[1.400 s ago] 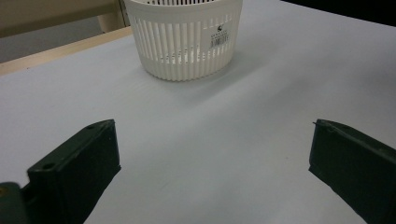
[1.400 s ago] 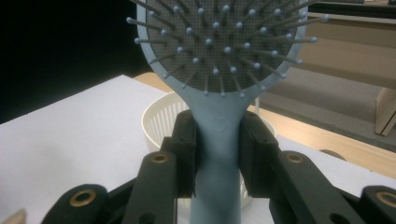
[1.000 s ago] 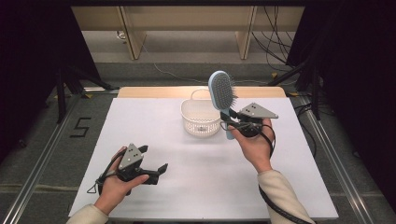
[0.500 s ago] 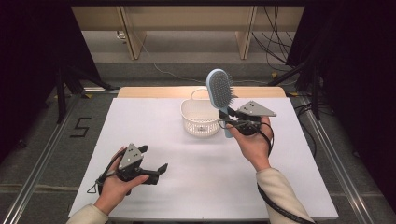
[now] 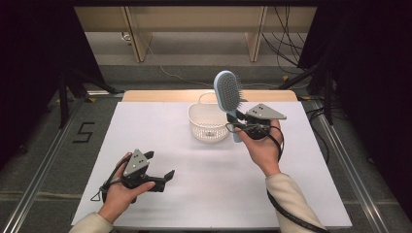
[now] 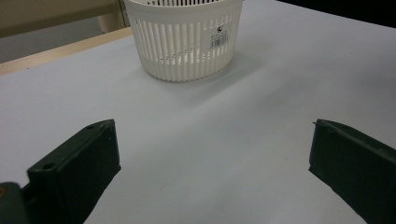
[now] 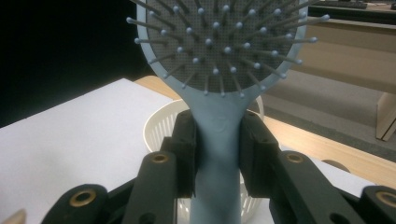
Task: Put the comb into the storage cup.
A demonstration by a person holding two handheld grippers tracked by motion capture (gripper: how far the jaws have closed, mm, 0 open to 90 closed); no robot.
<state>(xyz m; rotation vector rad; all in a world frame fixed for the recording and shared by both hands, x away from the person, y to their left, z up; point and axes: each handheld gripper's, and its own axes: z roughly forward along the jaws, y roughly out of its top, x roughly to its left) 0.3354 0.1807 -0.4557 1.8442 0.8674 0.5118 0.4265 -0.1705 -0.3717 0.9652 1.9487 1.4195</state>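
Observation:
A light blue hairbrush (image 5: 229, 93) stands upright in the air, bristle head up, just right of a white slotted basket (image 5: 209, 122). My right gripper (image 5: 237, 126) is shut on the brush's handle (image 7: 217, 149), and both pads press its sides. The basket (image 7: 161, 126) shows behind and below the handle. My left gripper (image 5: 160, 172) rests low at the front left of the white table (image 5: 145, 136), jaws wide apart with nothing between them. In the left gripper view the basket (image 6: 184, 37) stands well beyond the open jaws.
A wooden strip (image 5: 160, 95) runs along the table's far edge. Metal rails (image 5: 46, 160) flank the table on both sides. Cables (image 5: 286, 53) lie on the floor at the back right. A cable (image 5: 291, 213) trails from my right gripper along the forearm.
The brush head has tipped a little to the left and stands more upright over the basket's right rim. The left hand has stayed still.

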